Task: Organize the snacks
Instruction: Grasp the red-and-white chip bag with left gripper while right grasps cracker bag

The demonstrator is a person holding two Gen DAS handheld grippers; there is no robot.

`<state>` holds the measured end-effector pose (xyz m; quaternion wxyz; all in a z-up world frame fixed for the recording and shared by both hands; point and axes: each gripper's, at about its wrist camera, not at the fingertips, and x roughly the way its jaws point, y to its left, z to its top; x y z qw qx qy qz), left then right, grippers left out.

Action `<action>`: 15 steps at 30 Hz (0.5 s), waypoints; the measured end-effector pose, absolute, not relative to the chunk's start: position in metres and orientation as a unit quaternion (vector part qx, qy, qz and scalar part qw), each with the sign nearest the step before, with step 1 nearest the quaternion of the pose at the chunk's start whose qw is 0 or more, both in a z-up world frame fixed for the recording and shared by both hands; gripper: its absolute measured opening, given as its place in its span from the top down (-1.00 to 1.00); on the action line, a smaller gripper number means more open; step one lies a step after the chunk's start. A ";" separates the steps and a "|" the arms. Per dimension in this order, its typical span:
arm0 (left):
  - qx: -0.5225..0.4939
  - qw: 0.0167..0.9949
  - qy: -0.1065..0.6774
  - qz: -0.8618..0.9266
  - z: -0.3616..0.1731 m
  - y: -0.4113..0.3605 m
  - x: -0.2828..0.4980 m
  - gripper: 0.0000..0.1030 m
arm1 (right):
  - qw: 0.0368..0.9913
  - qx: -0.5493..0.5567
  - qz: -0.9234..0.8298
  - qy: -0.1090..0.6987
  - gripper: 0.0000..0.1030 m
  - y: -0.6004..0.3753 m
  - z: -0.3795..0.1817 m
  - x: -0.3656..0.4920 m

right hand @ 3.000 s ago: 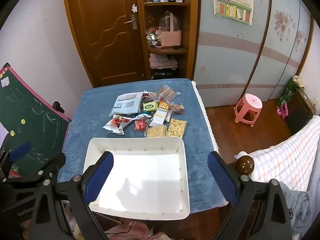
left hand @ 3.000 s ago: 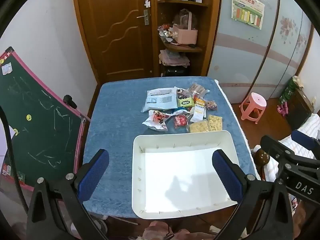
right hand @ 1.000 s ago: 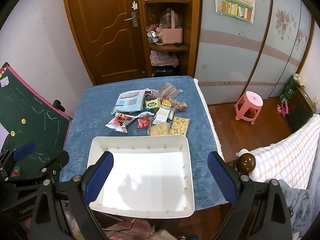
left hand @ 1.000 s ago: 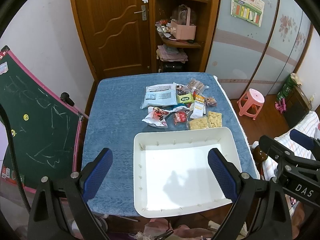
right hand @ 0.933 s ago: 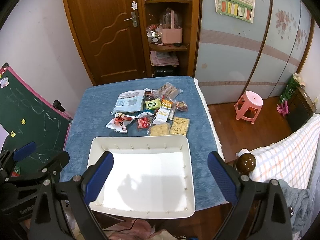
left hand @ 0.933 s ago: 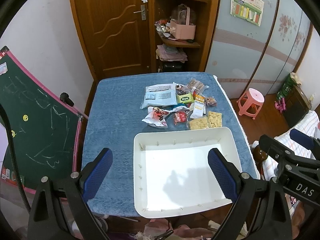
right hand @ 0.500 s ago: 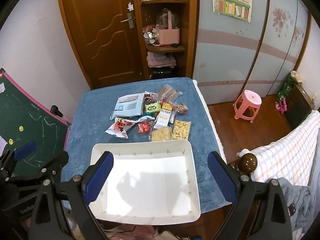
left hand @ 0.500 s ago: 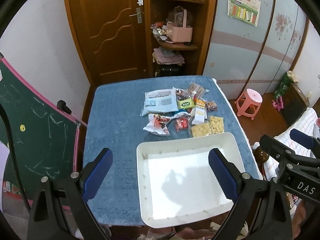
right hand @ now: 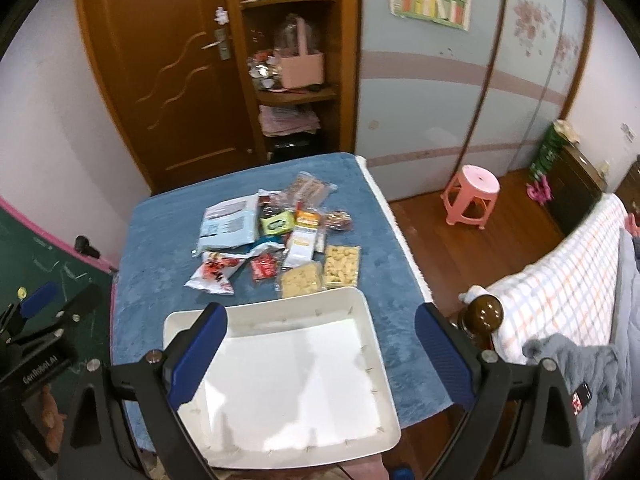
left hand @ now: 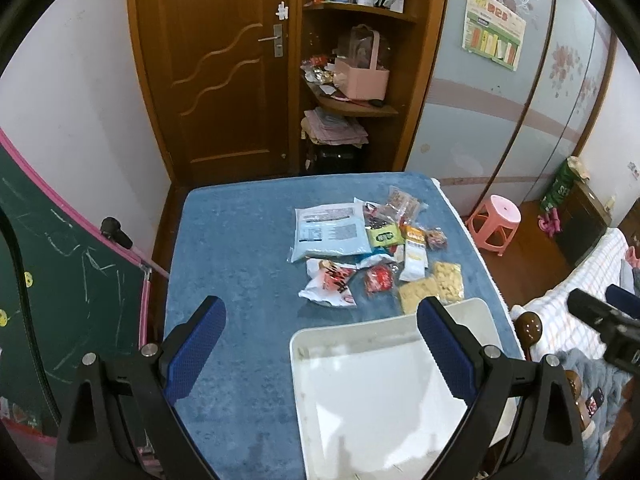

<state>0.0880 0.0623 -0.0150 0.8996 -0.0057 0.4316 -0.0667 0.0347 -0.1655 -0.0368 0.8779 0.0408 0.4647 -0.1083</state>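
While both grippers hang above the table (left hand: 224, 248) with fingers spread wide and holding nothing, the snacks (left hand: 376, 252) lie in a loose pile at 12 o'clock from the white tray (right hand: 280, 312), the yellow packs just beside its far rim. Left gripper (left hand: 320, 352); right gripper (right hand: 320, 352). One big pale blue bag (left hand: 330, 230), one red-and-white pack (left hand: 330, 284). Their print is too small to read. "GenRobo" stands on the left gripper's body.

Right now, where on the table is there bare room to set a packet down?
The blue tablecloth is bare left of the snack pile, toward the chalkboard. The white tray is empty too. It is crowded between the tray's far rim and the pile.
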 end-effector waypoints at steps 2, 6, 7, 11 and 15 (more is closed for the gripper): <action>-0.008 0.897 0.436 -0.076 -0.022 0.065 0.097 -0.87 | 0.874 0.040 -0.121 0.470 -0.86 -0.171 -0.039 0.041; -0.006 0.898 0.431 -0.090 -0.036 0.066 0.114 -0.87 | 0.865 0.027 -0.138 0.481 -0.86 -0.189 -0.048 0.060; -0.006 0.899 0.429 -0.090 -0.039 0.065 0.118 -0.87 | 0.863 0.022 -0.140 0.484 -0.86 -0.193 -0.051 0.065; -0.005 0.894 0.440 -0.082 -0.054 0.059 0.142 -0.87 | 0.850 0.019 -0.133 0.509 -0.86 -0.216 -0.075 0.100; 0.009 0.870 0.487 -0.078 -0.080 0.048 0.176 -0.87 | 0.830 0.033 -0.118 0.544 -0.86 -0.238 -0.111 0.138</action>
